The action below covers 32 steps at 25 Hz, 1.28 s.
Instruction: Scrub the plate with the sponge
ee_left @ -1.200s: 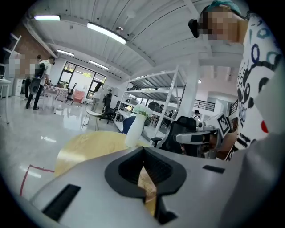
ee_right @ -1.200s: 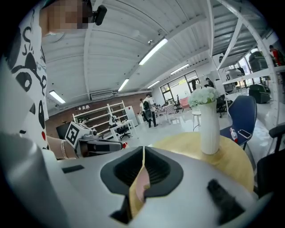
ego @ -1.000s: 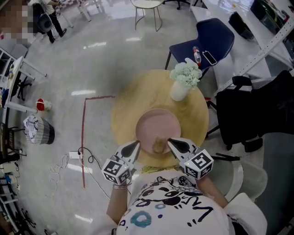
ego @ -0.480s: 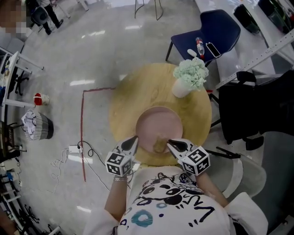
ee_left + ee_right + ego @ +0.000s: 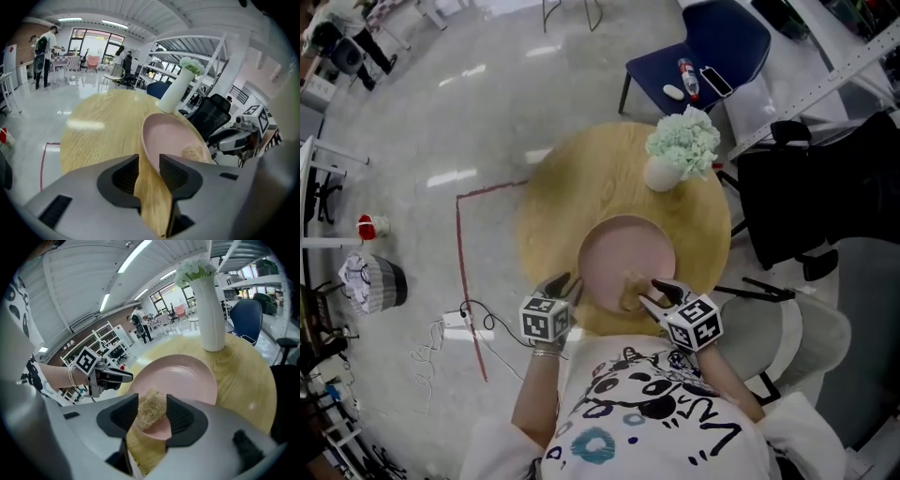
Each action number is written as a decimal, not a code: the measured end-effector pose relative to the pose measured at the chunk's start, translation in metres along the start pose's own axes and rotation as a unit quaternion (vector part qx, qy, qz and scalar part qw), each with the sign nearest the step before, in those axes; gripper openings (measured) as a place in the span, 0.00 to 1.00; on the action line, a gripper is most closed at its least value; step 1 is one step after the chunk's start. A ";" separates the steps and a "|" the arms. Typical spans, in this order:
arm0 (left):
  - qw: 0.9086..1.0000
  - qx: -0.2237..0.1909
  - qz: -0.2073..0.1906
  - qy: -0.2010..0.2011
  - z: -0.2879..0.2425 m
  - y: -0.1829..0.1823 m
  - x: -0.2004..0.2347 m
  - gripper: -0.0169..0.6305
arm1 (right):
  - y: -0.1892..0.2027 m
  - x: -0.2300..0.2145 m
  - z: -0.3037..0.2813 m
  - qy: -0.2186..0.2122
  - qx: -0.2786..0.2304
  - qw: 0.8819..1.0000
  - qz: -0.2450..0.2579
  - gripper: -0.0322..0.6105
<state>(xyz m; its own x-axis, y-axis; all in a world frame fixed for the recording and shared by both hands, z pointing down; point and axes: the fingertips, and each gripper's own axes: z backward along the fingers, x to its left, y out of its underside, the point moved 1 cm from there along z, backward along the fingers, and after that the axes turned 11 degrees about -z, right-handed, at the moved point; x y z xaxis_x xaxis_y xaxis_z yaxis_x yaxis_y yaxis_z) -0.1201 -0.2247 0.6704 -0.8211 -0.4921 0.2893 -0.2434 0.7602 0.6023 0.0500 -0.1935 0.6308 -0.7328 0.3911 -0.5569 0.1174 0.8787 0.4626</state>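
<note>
A pink plate (image 5: 626, 255) lies near the front of the round wooden table (image 5: 572, 187), with a tan sponge (image 5: 631, 289) on its near part. My left gripper (image 5: 562, 285) is at the plate's left near rim. In the left gripper view its jaws (image 5: 150, 161) have just been opening and stand open, with the rim of the plate (image 5: 171, 136) and bare table between them. My right gripper (image 5: 654, 294) is at the sponge. Its jaws (image 5: 152, 404) have also just been opening and stand open around the sponge (image 5: 150, 409), on the plate (image 5: 180, 376).
A white vase of pale green flowers (image 5: 678, 150) stands at the table's far right, beyond the plate. A blue chair (image 5: 712, 47) with small items is behind it, and a black office chair (image 5: 811, 187) is to the right. Cables and a power strip (image 5: 455, 322) lie on the floor at the left.
Both grippers have come down to the plate's near edge. Their jaws, shut in the earlier frames, now stand open, the right pair around the sponge.
</note>
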 end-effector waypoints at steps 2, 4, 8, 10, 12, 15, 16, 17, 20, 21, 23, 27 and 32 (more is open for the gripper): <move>1.000 0.013 0.007 0.007 -0.007 0.003 0.003 0.22 | 0.006 -0.003 -0.009 0.009 0.007 0.999 -0.030 0.33; 0.999 0.022 0.014 0.018 -0.012 0.005 0.004 0.22 | 0.009 -0.007 -0.018 0.024 0.010 0.998 -0.057 0.33; 0.998 0.040 0.019 0.051 -0.021 0.007 -0.004 0.19 | 0.014 -0.021 -0.031 0.070 0.023 0.995 -0.072 0.33; 0.997 0.040 0.021 0.060 -0.024 0.002 -0.007 0.15 | 0.016 -0.022 -0.038 0.073 0.037 0.994 -0.076 0.33; 0.997 0.036 0.029 0.063 -0.025 0.001 -0.007 0.14 | 0.018 -0.016 -0.046 0.064 0.050 0.993 -0.082 0.33; 0.997 0.034 0.035 0.064 -0.024 -0.003 -0.004 0.12 | 0.013 -0.005 -0.061 0.056 0.064 0.993 -0.079 0.33; 0.997 0.034 0.033 0.063 -0.024 -0.003 -0.004 0.12 | 0.012 -0.003 -0.064 0.054 0.070 0.993 -0.074 0.33; 0.997 0.034 0.031 0.061 -0.024 -0.004 -0.004 0.12 | 0.012 -0.001 -0.067 0.053 0.075 0.993 -0.069 0.33; 0.998 0.027 0.026 0.054 -0.024 -0.005 -0.004 0.12 | 0.009 0.002 -0.074 0.048 0.082 0.994 -0.048 0.32; 0.998 0.025 0.027 0.052 -0.024 -0.005 -0.004 0.11 | 0.008 0.004 -0.075 0.048 0.082 0.995 -0.037 0.29; 0.998 0.021 0.028 0.049 -0.025 -0.004 -0.004 0.11 | 0.003 0.009 -0.075 0.049 0.077 0.996 -0.007 0.24; 0.998 0.017 0.026 0.048 -0.024 -0.003 -0.004 0.11 | -0.023 0.020 -0.079 0.046 0.046 0.996 0.057 0.20; 0.999 0.011 0.025 0.045 -0.023 -0.006 -0.005 0.11 | -0.056 0.028 -0.101 0.045 0.047 0.988 0.140 0.20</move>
<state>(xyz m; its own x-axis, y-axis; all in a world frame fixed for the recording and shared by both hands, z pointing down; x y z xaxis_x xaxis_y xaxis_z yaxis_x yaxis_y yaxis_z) -0.1027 -0.2366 0.6829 -0.7825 -0.4894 0.3850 -0.2159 0.7932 0.5695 -0.0450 -0.2592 0.6594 -0.7185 0.6002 -0.3515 0.3818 0.7627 0.5220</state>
